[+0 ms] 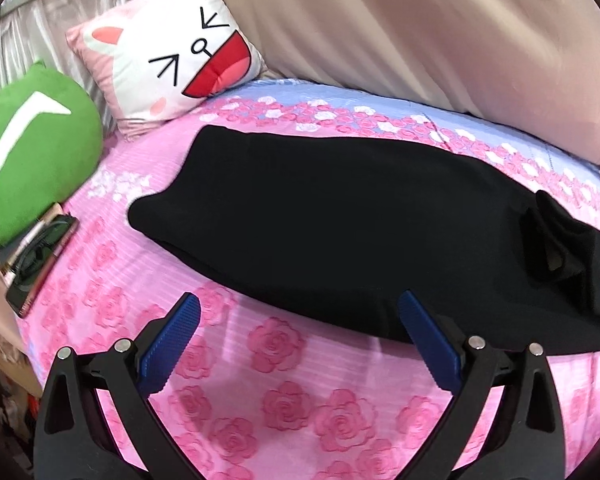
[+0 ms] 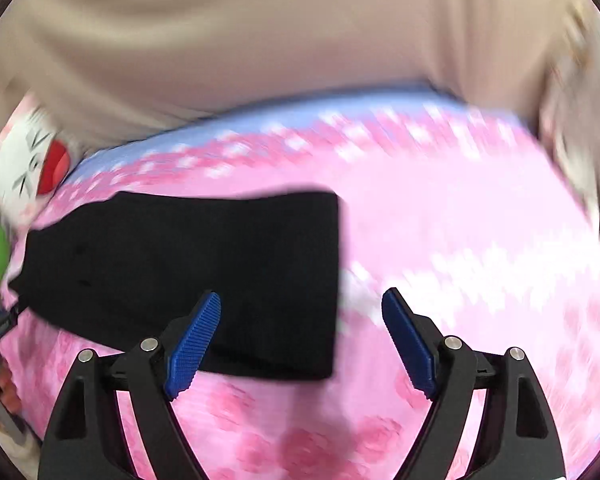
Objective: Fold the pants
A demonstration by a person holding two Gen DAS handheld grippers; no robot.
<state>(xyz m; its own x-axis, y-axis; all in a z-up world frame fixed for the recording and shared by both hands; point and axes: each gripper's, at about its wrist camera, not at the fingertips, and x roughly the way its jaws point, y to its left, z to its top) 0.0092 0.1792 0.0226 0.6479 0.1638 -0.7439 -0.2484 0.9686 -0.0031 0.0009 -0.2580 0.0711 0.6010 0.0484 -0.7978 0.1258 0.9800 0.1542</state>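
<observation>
Black pants (image 1: pixel 340 232) lie flat on the pink rose-print bed sheet (image 1: pixel 292 400), folded lengthwise, with a bunched fold toward the right end (image 1: pixel 556 240). My left gripper (image 1: pixel 300 308) is open and empty, just above the pants' near edge. In the blurred right wrist view the pants (image 2: pixel 188 272) stretch from the left to a straight edge at the middle. My right gripper (image 2: pixel 302 304) is open and empty, its left finger (image 2: pixel 196 344) over the pants' near right corner, its right finger (image 2: pixel 408 340) over bare sheet.
A white cat-face pillow (image 1: pixel 172 52) and a green cushion (image 1: pixel 32 152) sit at the bed's far left. Sunglasses on a phone (image 1: pixel 40 260) lie at the left edge. Beige curtain fabric (image 1: pixel 420 32) hangs behind the bed. Pink sheet extends right of the pants (image 2: pixel 480 240).
</observation>
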